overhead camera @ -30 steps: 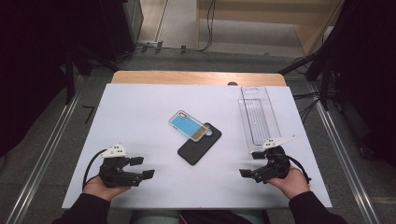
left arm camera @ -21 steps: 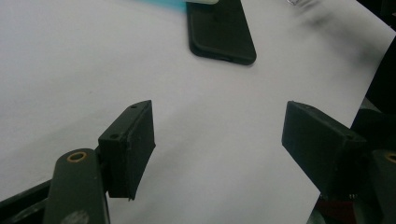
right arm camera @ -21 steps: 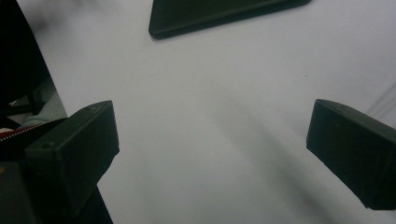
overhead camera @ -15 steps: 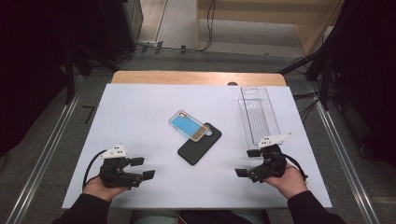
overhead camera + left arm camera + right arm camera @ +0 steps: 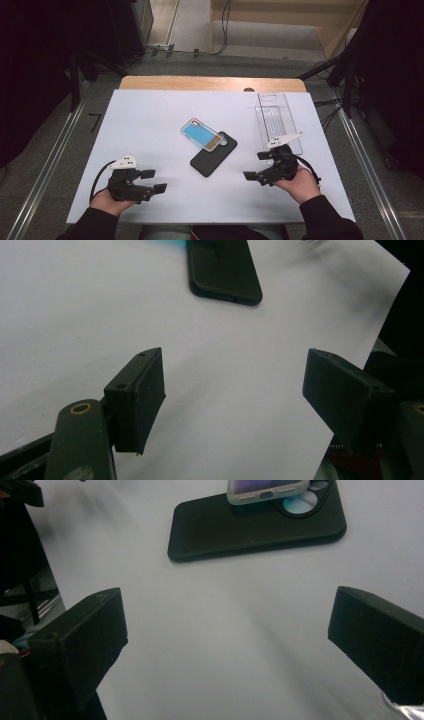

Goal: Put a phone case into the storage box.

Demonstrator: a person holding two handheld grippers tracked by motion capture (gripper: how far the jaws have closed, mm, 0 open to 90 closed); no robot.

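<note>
The phone (image 5: 202, 135) lies on top of the black case (image 5: 214, 154) in the middle of the tabletop (image 5: 150, 115). Both grippers, left (image 5: 154, 181) and right (image 5: 256, 165), have fingers apart and hold nothing. The work looks hardly begun.

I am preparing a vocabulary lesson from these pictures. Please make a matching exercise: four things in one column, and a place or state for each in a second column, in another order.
Things:
1. black phone case
2. phone with blue back
3. clear tray
4. left gripper

Places or states:
a. at the table's far right part
b. jaws apart, nothing between them
c. flat on the white table, partly under another thing
d. resting across one end of the black case

Pairs: 1-c, 2-d, 3-a, 4-b
</note>
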